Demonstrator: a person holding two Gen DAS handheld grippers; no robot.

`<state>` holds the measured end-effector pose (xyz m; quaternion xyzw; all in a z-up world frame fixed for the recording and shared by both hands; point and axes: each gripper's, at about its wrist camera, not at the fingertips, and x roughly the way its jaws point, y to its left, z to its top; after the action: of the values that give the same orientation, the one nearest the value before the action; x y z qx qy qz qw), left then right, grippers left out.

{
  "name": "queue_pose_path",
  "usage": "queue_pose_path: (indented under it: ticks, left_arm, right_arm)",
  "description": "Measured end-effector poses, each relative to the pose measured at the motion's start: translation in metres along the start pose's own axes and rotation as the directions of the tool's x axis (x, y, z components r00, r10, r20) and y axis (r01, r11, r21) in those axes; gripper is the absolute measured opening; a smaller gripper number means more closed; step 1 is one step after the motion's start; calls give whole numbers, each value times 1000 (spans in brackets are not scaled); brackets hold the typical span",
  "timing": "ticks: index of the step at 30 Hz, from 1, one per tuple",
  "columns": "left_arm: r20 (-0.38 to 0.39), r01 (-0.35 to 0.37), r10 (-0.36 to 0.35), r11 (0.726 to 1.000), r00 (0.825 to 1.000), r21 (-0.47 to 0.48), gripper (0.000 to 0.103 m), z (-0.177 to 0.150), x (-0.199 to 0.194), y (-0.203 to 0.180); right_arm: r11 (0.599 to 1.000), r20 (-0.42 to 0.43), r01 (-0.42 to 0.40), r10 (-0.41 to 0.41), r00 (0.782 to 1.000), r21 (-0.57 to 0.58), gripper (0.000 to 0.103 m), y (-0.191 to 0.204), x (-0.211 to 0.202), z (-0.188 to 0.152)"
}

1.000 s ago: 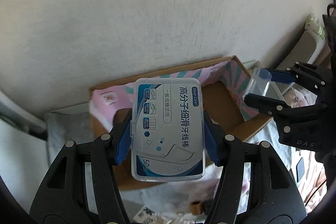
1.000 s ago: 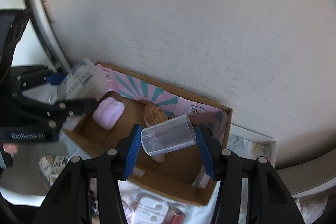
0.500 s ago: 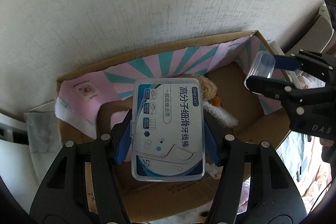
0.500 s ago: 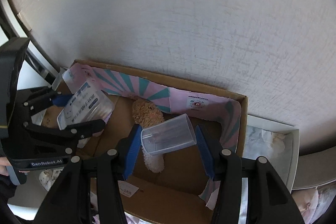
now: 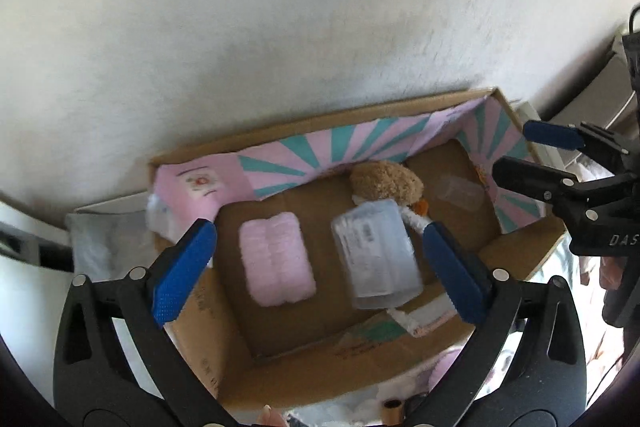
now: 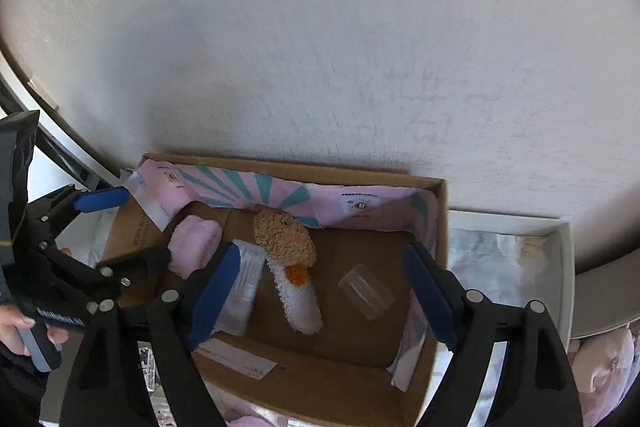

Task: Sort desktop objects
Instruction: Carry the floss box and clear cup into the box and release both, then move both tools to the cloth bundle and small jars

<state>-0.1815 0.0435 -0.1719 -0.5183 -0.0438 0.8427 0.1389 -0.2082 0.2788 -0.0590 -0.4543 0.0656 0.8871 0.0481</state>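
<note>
A cardboard box [image 5: 400,115] with a pink and teal lining stands against the white wall; it also shows in the right wrist view [image 6: 438,203]. My left gripper [image 5: 316,267] is open and empty above it. The clear floss-pick case [image 5: 376,255] lies blurred inside the box, label down, partly on the plush toy [image 5: 384,181]. My right gripper [image 6: 320,287] is open and empty above the box. The clear plastic cup [image 6: 366,291] lies on its side on the box floor, right of the plush toy [image 6: 288,247]. The case [image 6: 244,291] lies left of the toy.
A pink fluffy pad [image 5: 276,263] lies in the box's left part. A white tray [image 6: 560,259] with crumpled plastic sits right of the box. A paper label [image 6: 236,355] lies at the box's front. Small items lie in front of the box.
Both grippers have opened. The floss-pick case has dropped from my left gripper into the box, and the clear cup has dropped from my right gripper onto the box floor.
</note>
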Motion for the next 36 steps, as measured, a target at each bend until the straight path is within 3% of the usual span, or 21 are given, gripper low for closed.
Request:
queue_pose_path:
  ticks: [8,15,18,21,27,32,36]
  left_arm:
    - [37,-8,8,1000,999,-13,103,-3,-29,1]
    - [83,-20,23,999,996,-37,103,-19,-78,15]
    - [102,-36,40,998,994,-41,103,-28,-99,22]
    - [114,-72,74,997,991,-25,103,-40,-120,29]
    - [122,-86,83,996,989,14,103,-83,-151,40]
    - [100,-44,42,999,994,23,103,-121,-152,48]
    - [49,-40,35,995,998,91,103,-152,-134,40]
  right_arm:
    - [997,26,2,0,1000,-79,81,24,-30,-7]
    - [991,26,2,1,1000,-135,81,53,-60,-13]
    - [980,84,16,0,996,-196,81,70,-75,-17]
    - [966,82,-22,45,996,-259,81,86,-88,-25]
    - [916,24,-118,137,990,-383,81,116,-97,-51]
    - [851,-41,-186,191,981,-492,81,138,-91,-76]
    - [810,-102,-218,194,976,-544,81,151,-77,-95]
